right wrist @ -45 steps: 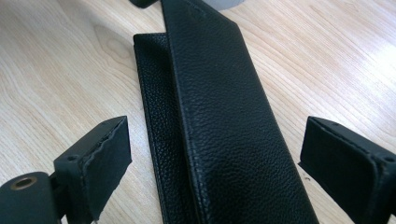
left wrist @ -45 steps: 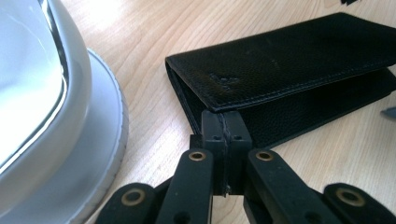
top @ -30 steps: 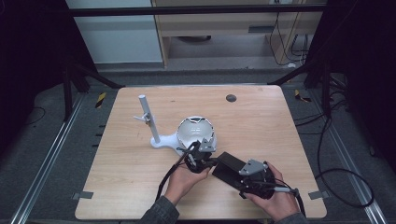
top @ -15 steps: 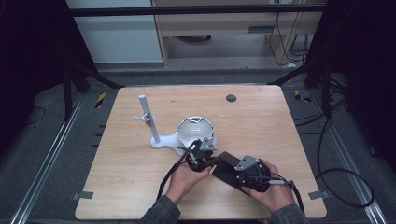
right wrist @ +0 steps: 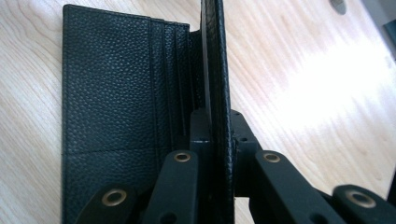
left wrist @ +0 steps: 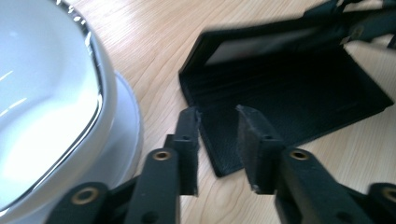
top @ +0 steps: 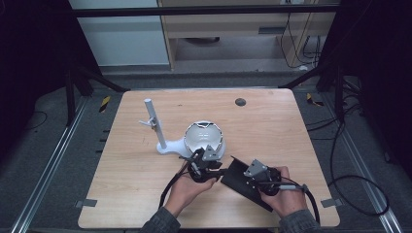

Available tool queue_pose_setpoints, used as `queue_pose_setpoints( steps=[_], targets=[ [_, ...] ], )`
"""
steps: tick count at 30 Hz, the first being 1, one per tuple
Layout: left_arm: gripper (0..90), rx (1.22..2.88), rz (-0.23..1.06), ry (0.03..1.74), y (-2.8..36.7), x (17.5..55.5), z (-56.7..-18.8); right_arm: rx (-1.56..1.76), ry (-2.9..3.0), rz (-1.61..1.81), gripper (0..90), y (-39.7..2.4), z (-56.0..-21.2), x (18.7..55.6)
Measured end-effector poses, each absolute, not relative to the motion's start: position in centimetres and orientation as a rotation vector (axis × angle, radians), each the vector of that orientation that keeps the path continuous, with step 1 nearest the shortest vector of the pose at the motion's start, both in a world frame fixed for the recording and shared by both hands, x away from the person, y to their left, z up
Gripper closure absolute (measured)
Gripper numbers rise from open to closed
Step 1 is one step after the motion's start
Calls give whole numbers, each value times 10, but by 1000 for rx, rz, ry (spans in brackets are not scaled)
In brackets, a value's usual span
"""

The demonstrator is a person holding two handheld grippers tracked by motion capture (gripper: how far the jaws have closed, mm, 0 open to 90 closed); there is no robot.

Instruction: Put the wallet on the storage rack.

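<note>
Right gripper (right wrist: 215, 126) has just closed, pinching the wallet (top: 241, 180) flap upright. Left gripper (left wrist: 218, 135) just opened, empty; wallet corner at its 12 o'clock.

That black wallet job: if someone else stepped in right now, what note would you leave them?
Right gripper: shut on the raised flap of the black wallet.
Left gripper: jaws have just been opening; nothing pinched, the wallet's near corner lies beyond them.
Wallet lies on the table, beside the white bowl on its stand.
Done: wallet open, one flap upright.
Left: probably folding or opening it fully; purpose unclear.
</note>
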State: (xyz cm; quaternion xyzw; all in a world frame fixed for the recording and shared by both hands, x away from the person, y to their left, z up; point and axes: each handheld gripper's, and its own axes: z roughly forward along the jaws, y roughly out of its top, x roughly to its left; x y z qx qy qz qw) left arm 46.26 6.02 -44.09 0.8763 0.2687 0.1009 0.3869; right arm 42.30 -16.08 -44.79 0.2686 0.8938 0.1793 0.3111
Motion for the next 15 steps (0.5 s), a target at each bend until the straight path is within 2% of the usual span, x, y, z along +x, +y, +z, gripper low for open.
queue_pose_setpoints(
  steps=[1,2,8,13,15],
  targets=[
    [572,2223,272,690,64,461,-441,710,2351,497,838,-164,-445,421],
    [530,2222,273,688,65,461,-441,707,2348,506,839,-166,-444,420],
    [336,2187,280,699,75,459,-438,706,2313,589,839,-174,-430,410],
    [225,2169,248,687,80,458,-436,678,2294,646,839,-179,-415,400],
    [211,2156,243,678,80,458,-435,670,2284,663,839,-180,-410,397]
  ],
)
